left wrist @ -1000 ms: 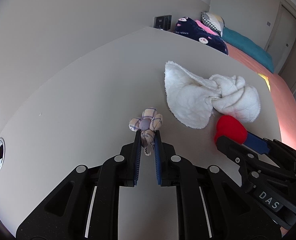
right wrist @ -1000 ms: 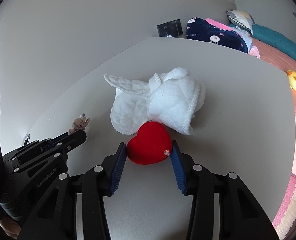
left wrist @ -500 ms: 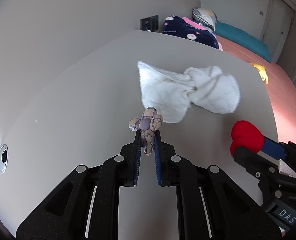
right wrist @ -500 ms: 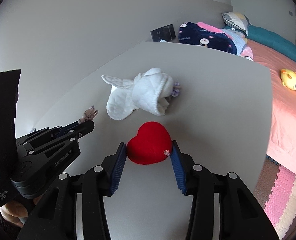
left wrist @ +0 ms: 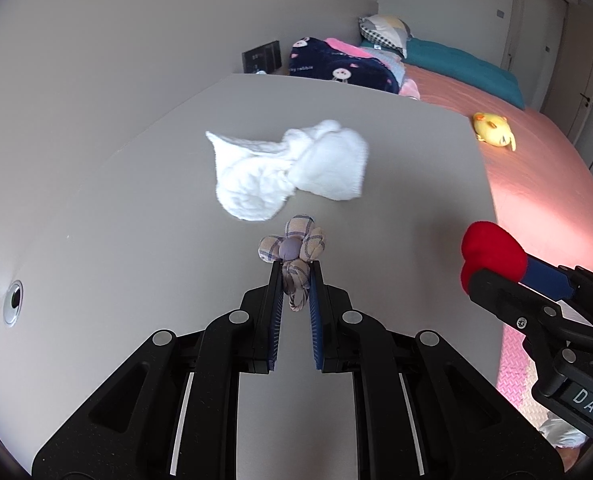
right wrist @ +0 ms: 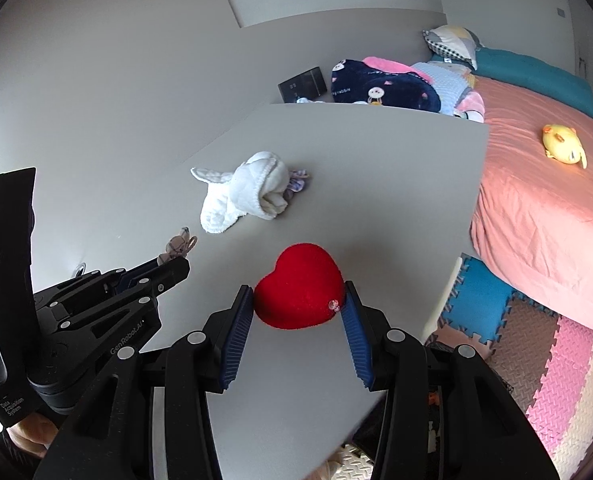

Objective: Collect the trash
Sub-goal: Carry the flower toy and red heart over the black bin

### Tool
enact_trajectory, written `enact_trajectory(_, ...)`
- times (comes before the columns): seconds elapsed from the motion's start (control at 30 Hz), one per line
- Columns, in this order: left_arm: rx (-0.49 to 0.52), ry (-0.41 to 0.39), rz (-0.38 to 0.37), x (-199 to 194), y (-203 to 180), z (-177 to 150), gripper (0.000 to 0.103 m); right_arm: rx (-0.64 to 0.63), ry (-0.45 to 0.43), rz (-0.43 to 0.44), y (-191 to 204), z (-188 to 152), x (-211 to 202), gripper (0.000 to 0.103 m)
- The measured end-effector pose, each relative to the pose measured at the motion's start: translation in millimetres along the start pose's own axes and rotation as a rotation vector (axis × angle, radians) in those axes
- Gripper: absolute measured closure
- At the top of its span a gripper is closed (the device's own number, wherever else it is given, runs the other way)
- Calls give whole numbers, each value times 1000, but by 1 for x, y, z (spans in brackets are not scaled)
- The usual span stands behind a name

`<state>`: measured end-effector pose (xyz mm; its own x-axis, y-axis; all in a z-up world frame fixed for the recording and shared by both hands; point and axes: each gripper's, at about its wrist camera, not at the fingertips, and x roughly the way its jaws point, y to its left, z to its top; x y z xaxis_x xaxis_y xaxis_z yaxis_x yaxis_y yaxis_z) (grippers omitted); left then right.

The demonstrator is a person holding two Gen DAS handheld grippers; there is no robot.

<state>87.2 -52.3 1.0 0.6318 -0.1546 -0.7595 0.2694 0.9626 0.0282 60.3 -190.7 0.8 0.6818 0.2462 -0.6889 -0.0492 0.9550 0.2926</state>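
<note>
Carry step: left gripper clamped on plaid fabric flower, frame centre; right gripper pinching red plush heart, lower centre. White towel left on table, upper middle. Next: locate bin, none visible

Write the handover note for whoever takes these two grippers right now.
Left gripper: shut on the plaid fabric flower, held above the table.
Right gripper: shut on the red heart, also lifted.
White towel lies bunched on the table, a small purple scrap beside it.
Done: two items picked up.
Left: drop both off (no bin in view), then probably return for the towel and scrap.
</note>
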Motion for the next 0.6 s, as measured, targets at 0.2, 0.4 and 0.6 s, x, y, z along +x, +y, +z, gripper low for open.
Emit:
enact_trajectory(0.2,40,-7,-27,-10,-36,-4,91,25,-23,-13,-24,-12,-27,57)
enact_trajectory(0.4,83,-17,-65,-17,-75,-11,91,51,-45,-38,-51,-24,-52,57)
enact_trajectory(0.6,134,-21,-104,-19,-112,-14,91,79,-66,-73,-80,-33,-74,57)
